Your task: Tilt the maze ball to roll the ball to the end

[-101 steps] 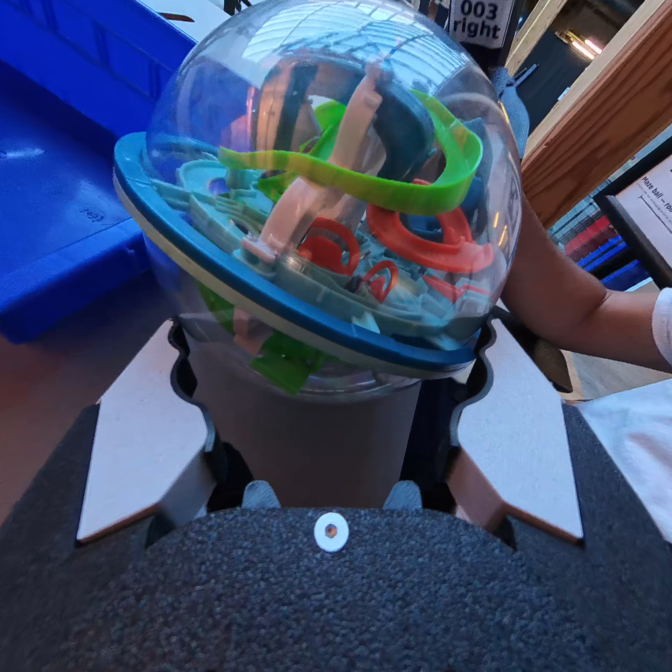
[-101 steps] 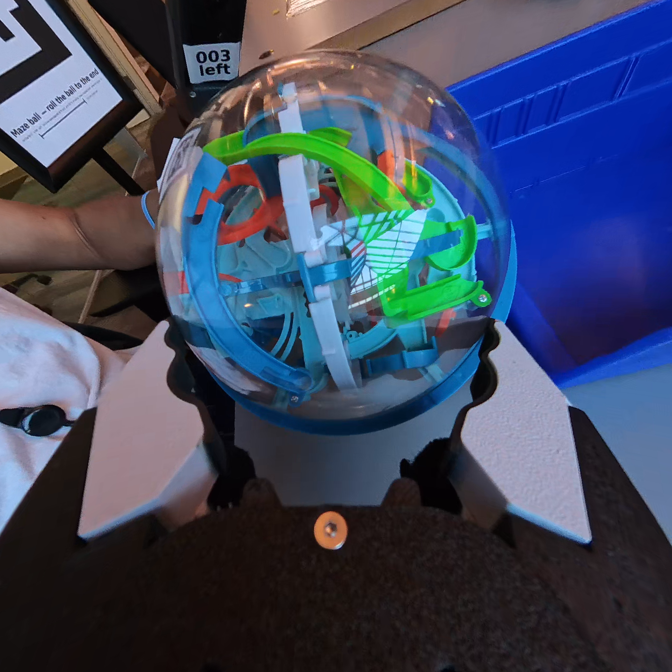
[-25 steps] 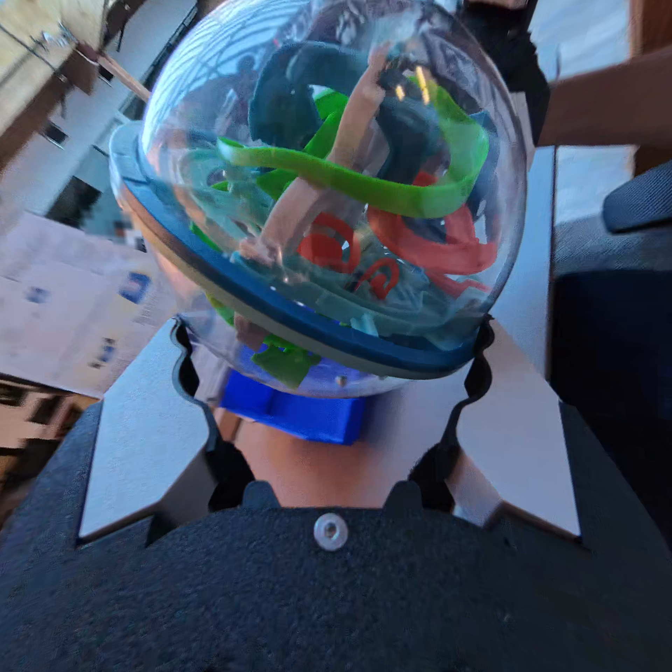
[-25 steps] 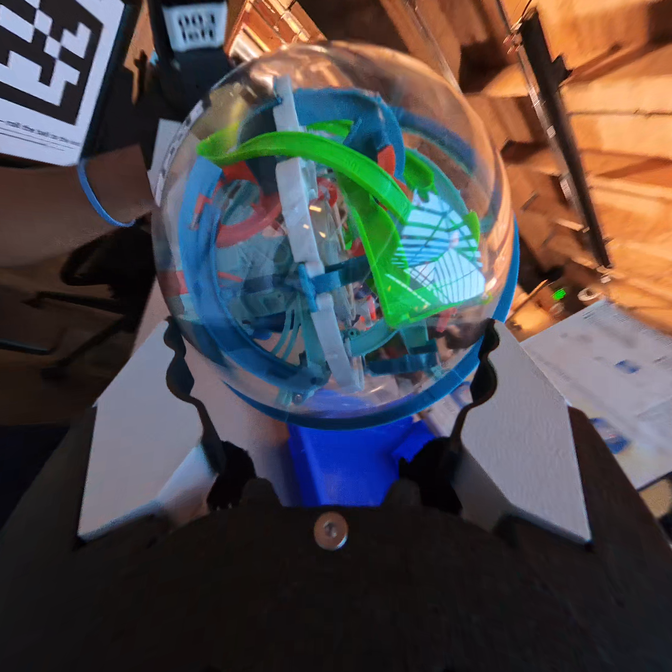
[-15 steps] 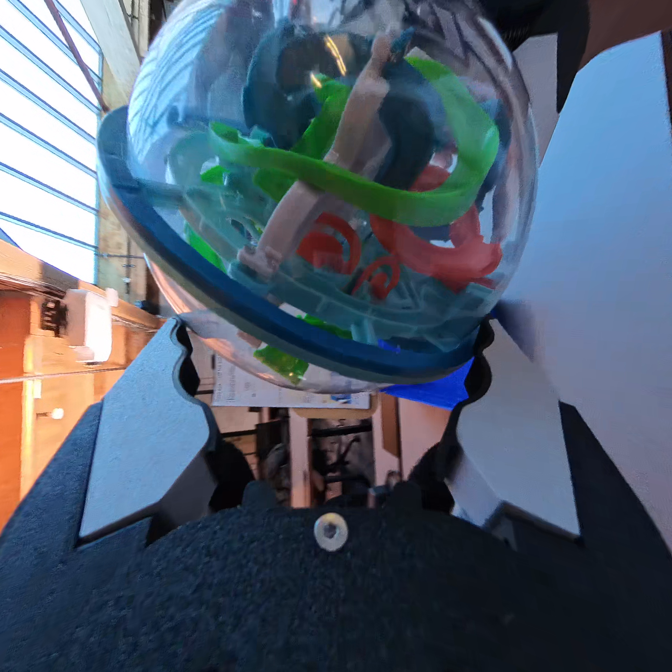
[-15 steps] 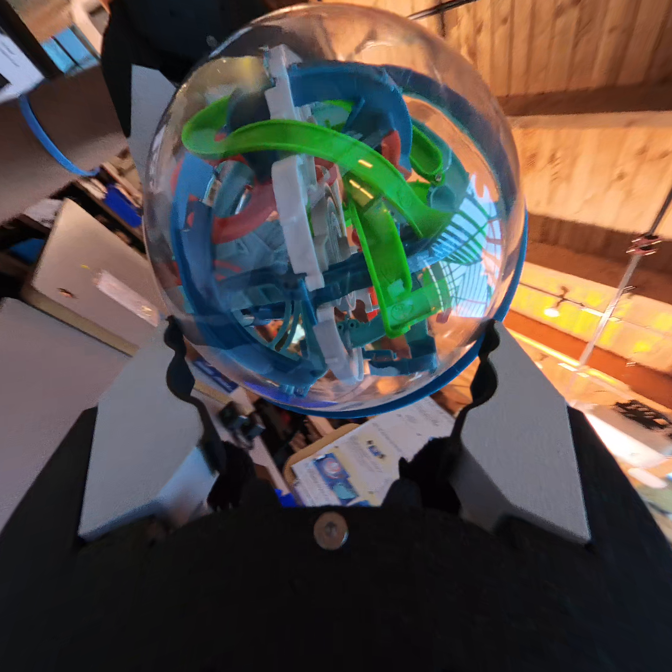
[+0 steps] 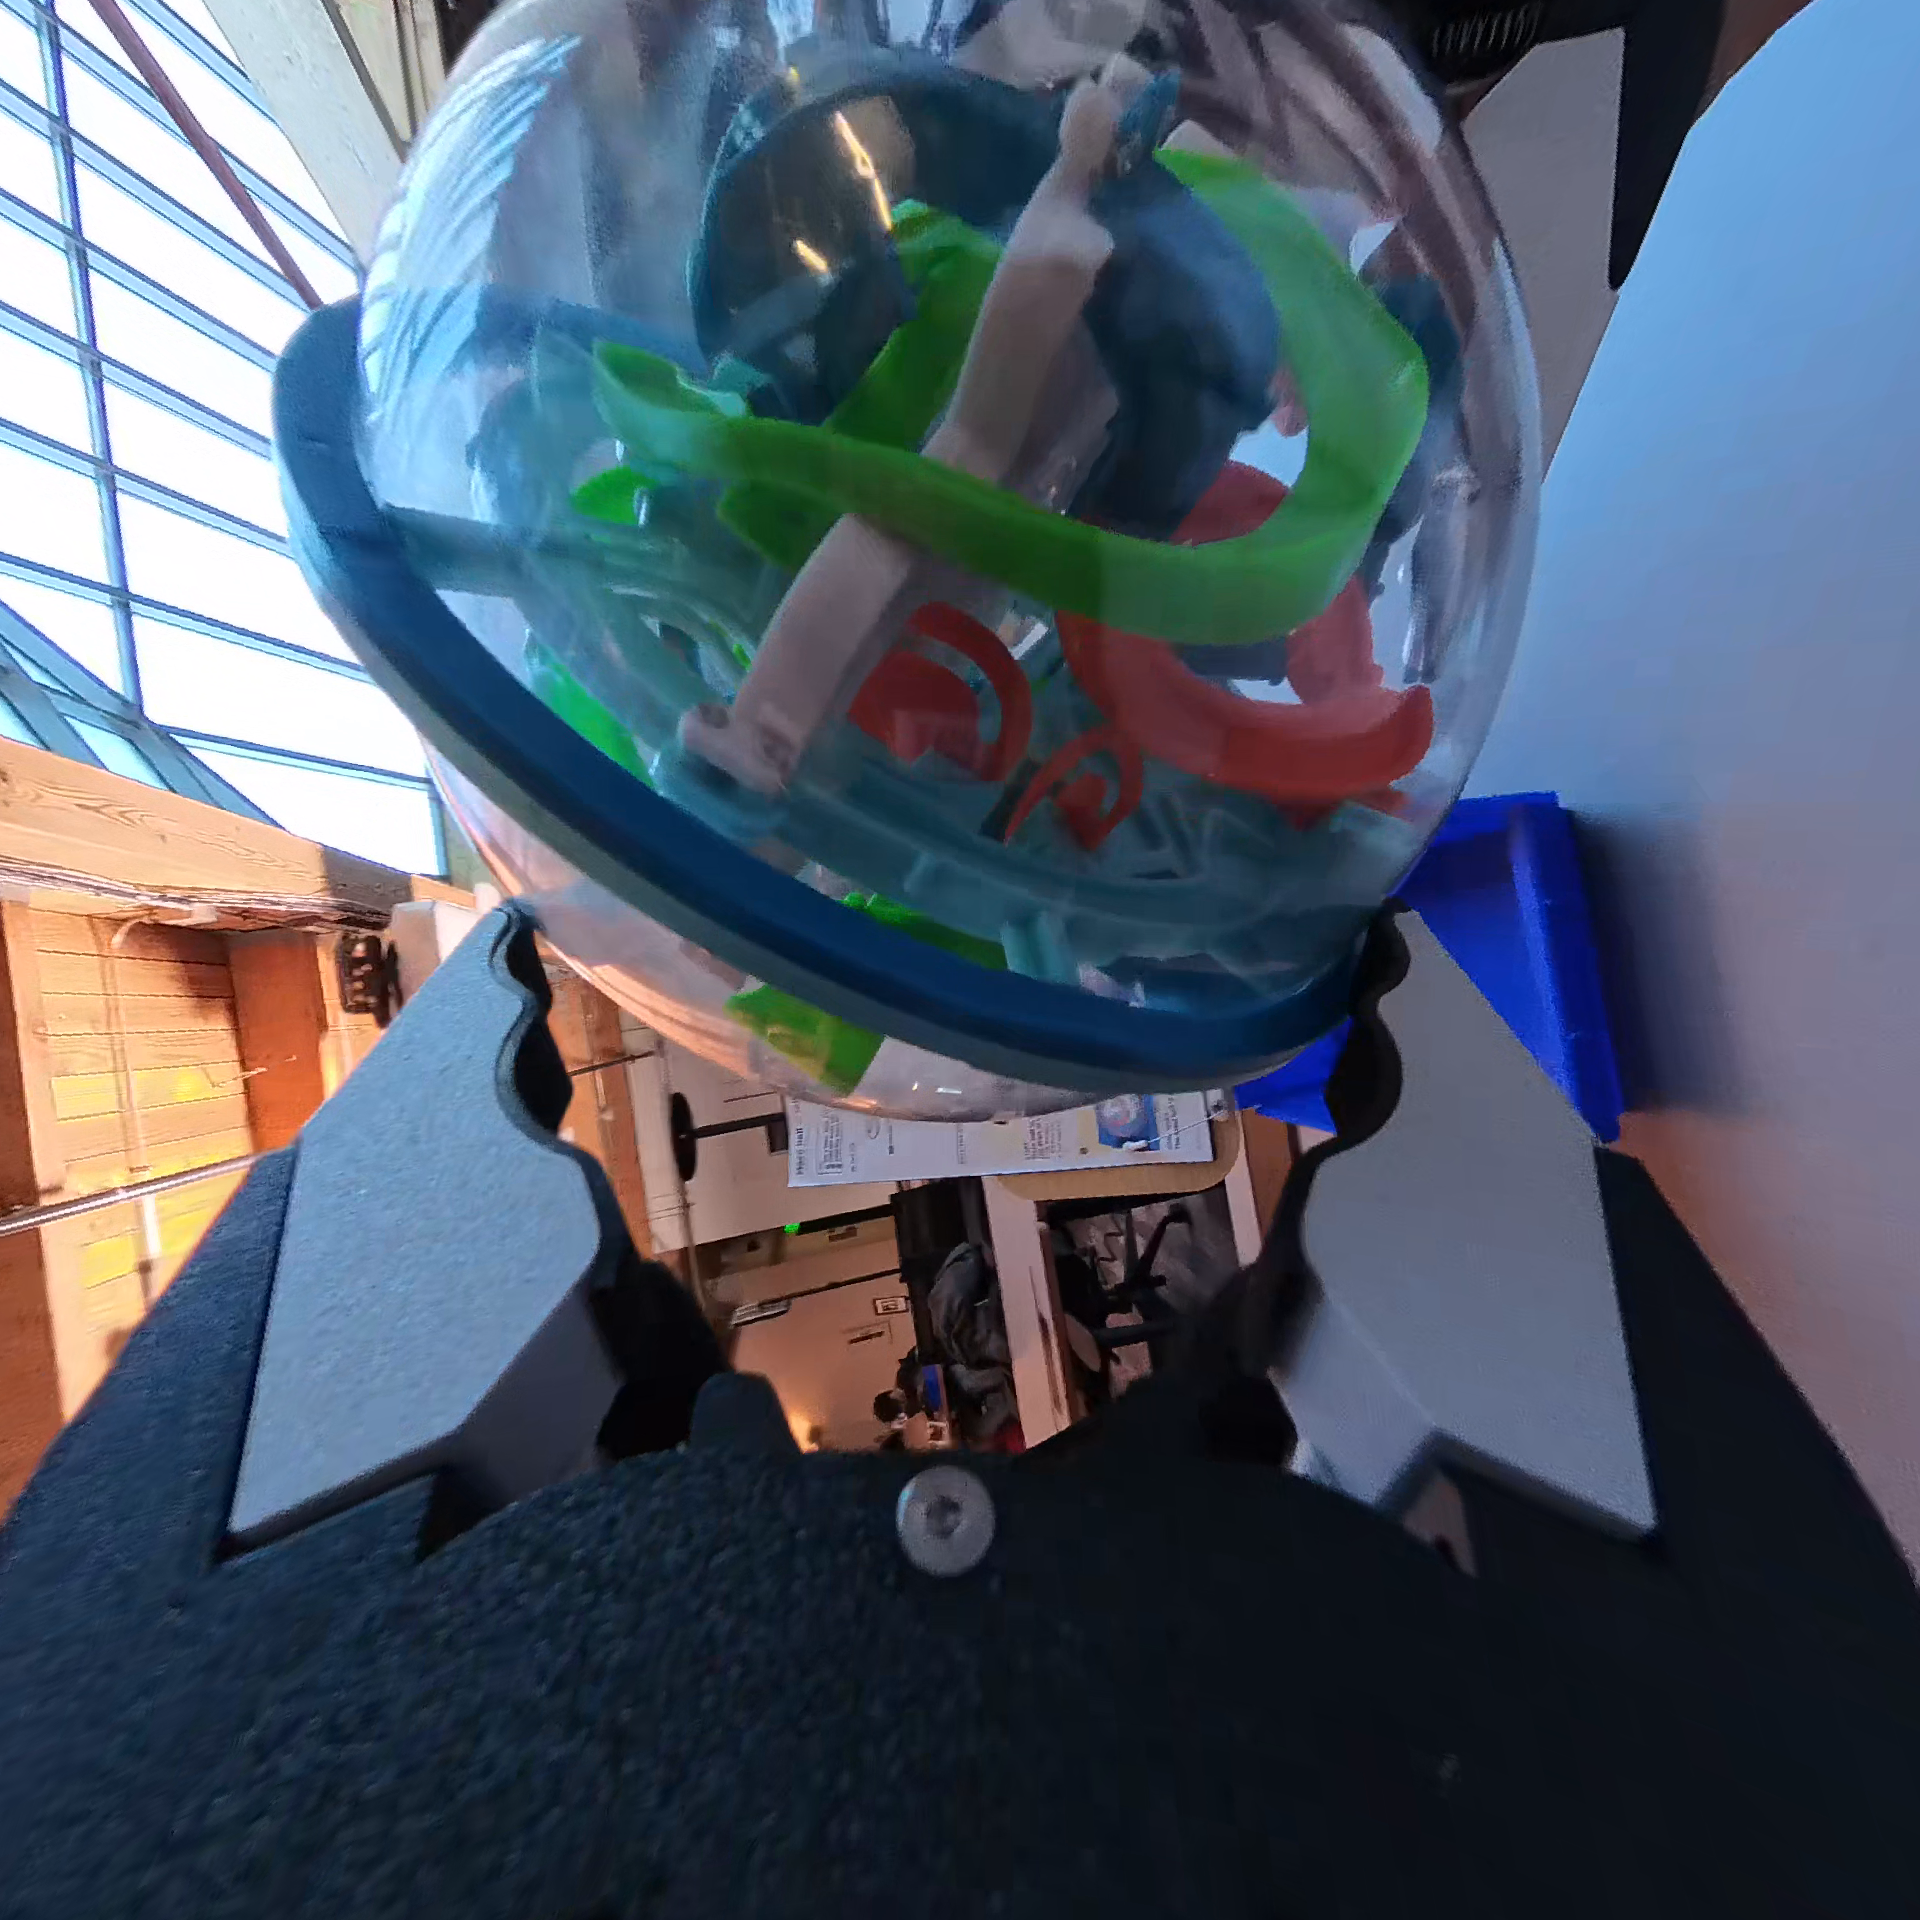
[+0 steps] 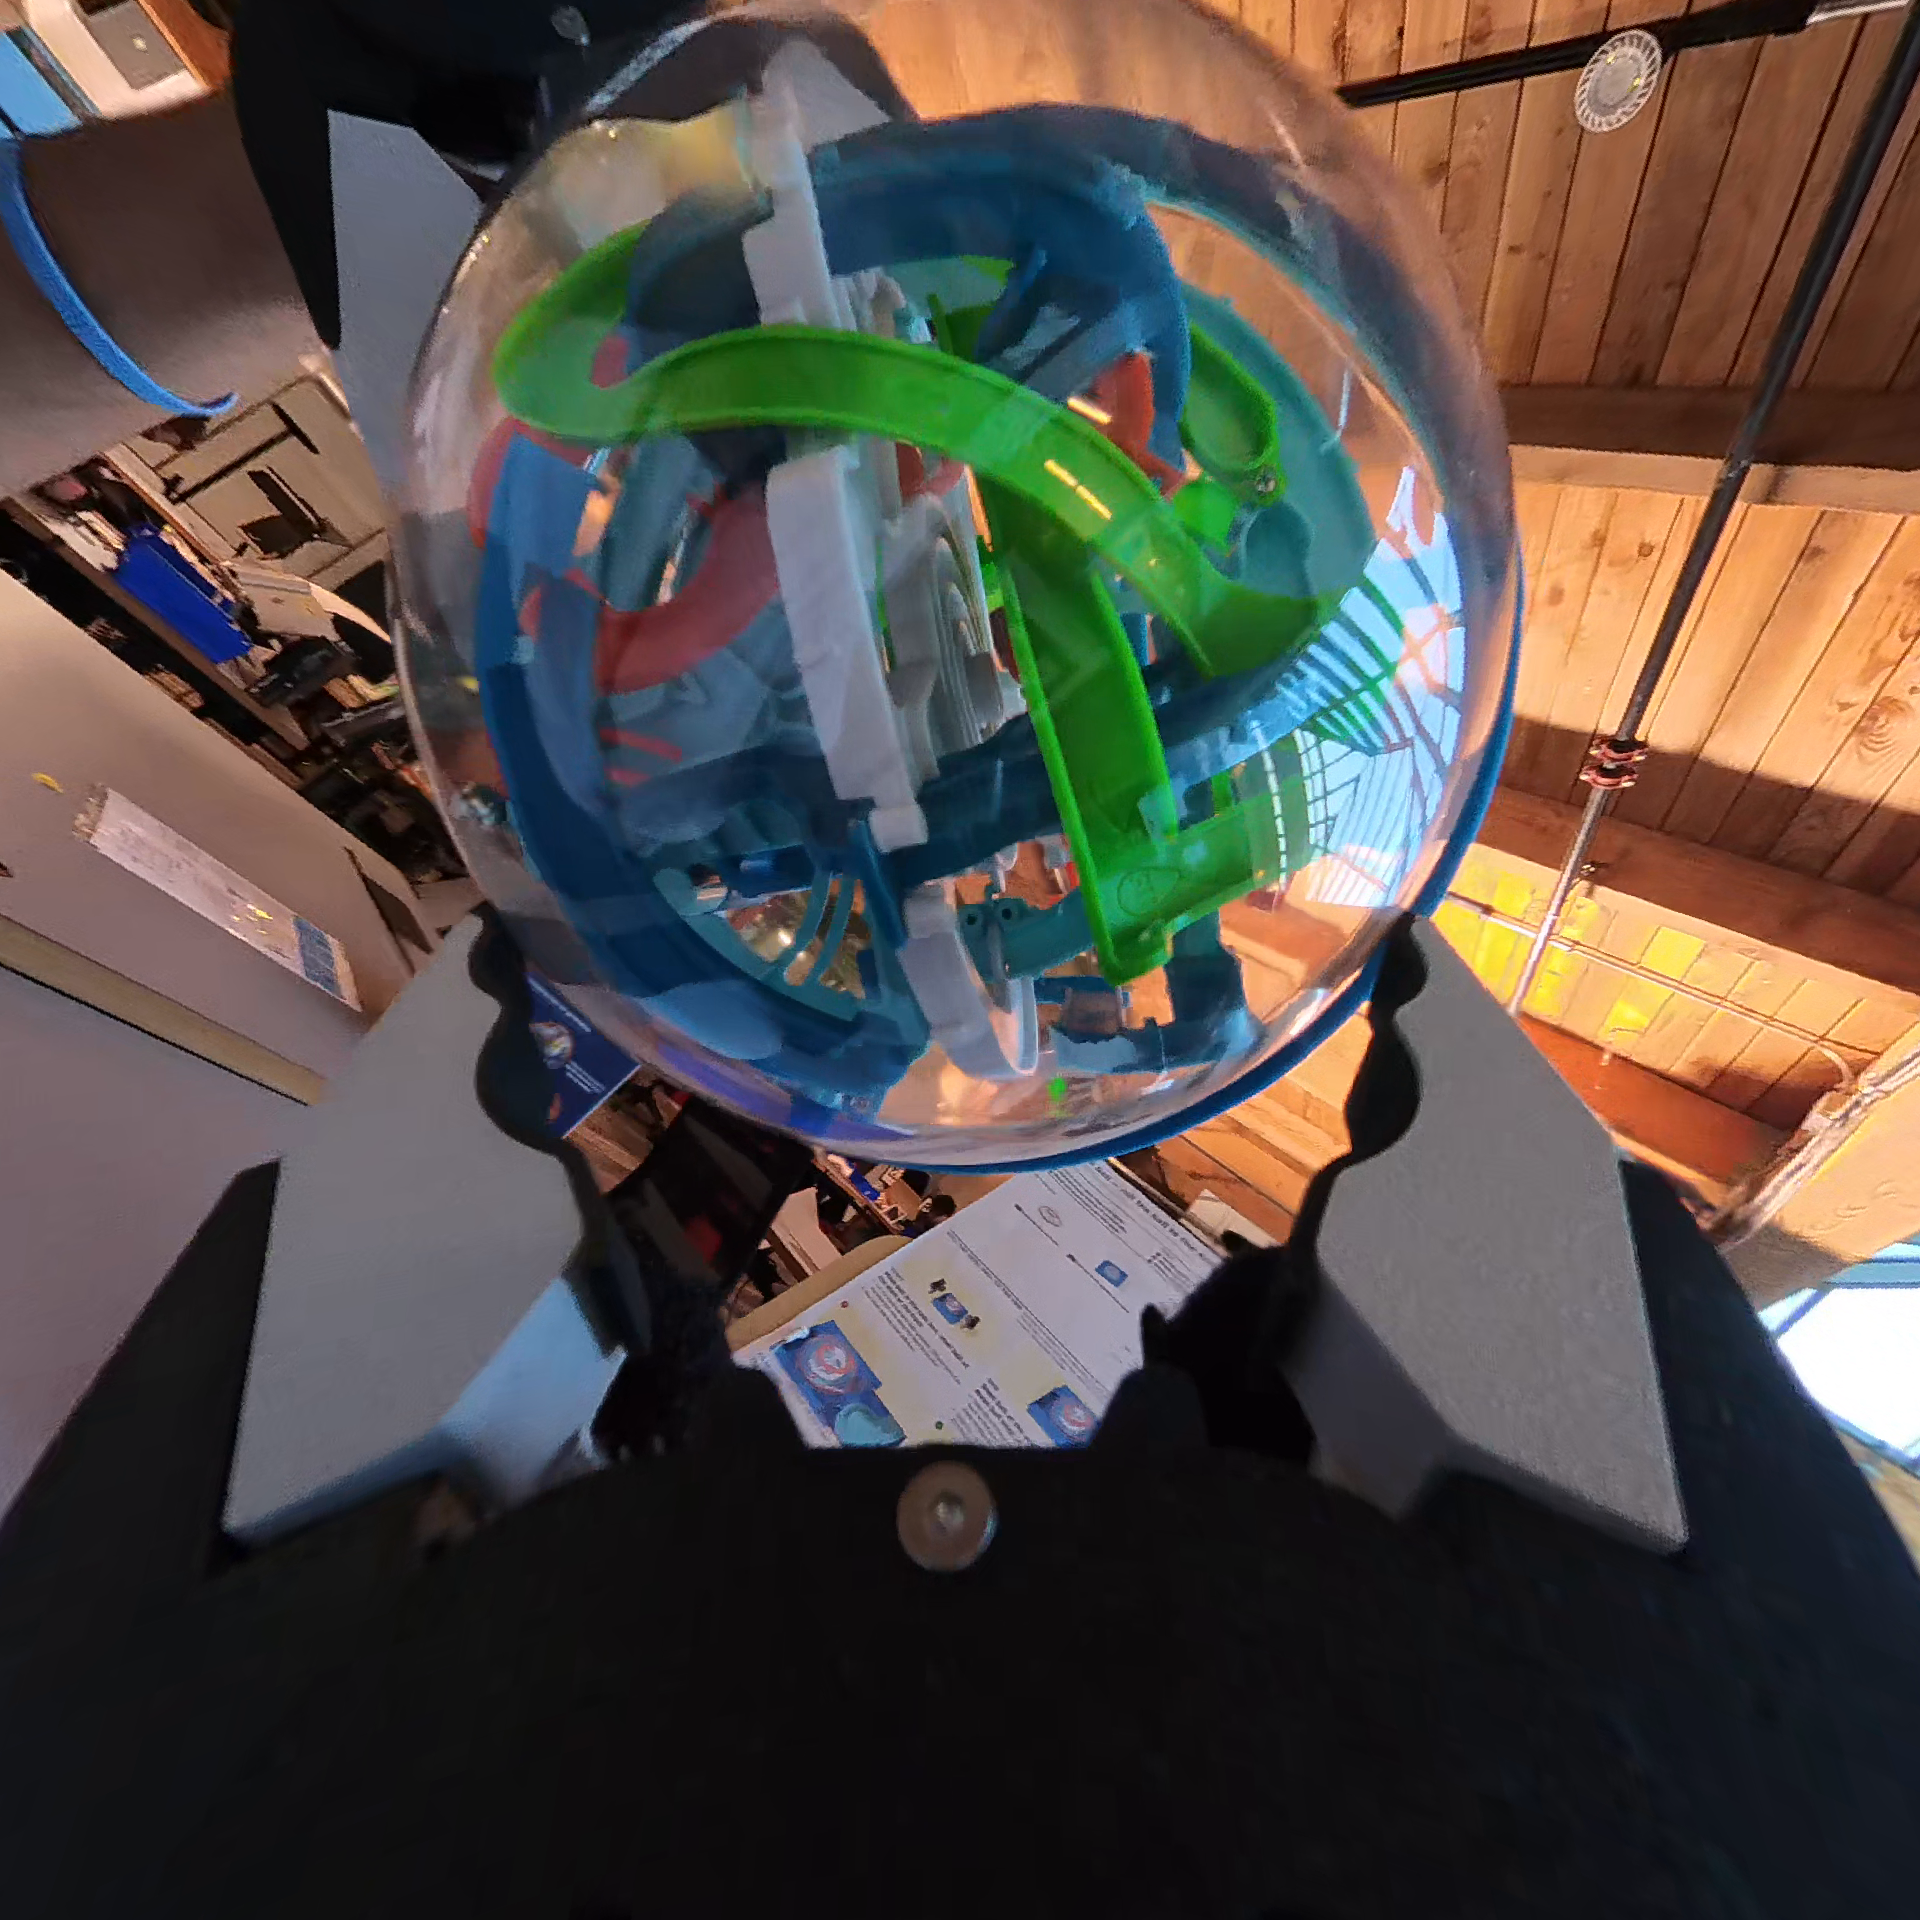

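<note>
The maze ball (image 7: 935, 520) is a clear plastic sphere with a blue rim band and green, red, teal and white tracks inside. My left gripper (image 7: 945, 940) is shut on it, with the grey fingers (image 7: 416, 1195) pressing its lower sides at the band. In the right wrist view the maze ball (image 8: 956, 582) fills the middle, and my right gripper (image 8: 940, 935) is shut on its opposite side. The sphere is held in the air and tipped steeply. The small ball inside cannot be picked out. Each gripper's fingers show behind the sphere in the other's view.
A blue bin (image 7: 1507, 935) and the grey table top (image 7: 1714, 520) appear rotated at the right. Skylight panes (image 7: 156, 416) and a wooden ceiling (image 8: 1662, 416) are behind. A poster board (image 8: 987, 1330) lies below. A wrist with a blue band (image 8: 104, 260) is at the upper left.
Both grippers have lifted and rotated the maze ball together. The background has swung from the table and blue bin to the ceiling and windows. The grip has not changed.
</note>
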Motion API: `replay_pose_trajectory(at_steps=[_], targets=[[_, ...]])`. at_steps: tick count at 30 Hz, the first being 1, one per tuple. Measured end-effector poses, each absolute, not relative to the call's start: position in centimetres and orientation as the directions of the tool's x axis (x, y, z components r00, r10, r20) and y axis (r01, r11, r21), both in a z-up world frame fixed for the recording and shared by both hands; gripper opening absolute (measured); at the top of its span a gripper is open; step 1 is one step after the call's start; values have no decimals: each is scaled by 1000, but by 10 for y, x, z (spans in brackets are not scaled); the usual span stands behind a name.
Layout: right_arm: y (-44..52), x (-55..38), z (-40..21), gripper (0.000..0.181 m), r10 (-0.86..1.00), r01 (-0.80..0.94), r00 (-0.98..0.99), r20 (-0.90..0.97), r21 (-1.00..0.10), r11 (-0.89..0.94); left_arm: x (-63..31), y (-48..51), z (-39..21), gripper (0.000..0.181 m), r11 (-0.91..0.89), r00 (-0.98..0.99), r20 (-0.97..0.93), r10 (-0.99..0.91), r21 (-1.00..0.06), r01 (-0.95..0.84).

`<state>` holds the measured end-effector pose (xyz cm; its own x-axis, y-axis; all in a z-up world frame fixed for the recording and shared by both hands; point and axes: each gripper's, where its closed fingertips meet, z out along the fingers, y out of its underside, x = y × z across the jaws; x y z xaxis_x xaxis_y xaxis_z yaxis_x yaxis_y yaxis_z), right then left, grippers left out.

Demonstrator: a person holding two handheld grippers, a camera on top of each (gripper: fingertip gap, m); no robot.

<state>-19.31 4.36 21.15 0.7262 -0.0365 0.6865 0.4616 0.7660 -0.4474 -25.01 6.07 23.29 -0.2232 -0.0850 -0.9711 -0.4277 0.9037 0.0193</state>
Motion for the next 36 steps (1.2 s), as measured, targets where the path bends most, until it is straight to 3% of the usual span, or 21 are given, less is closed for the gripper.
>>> replay_pose_trajectory(at_steps=[10,27,36], targets=[[37,-202,220,153,79,372,773,629,-551,747,-251,70,234,147,911,-302,-900,-314,-197,-361],[42,-143,235,153,114,244,902,416,-711,660,-188,85,253,147,871,-513,-750,-416,-167,-462],[56,-129,230,154,259,57,923,283,-768,638,-169,80,258,147,855,-542,-688,-483,-235,-463]])
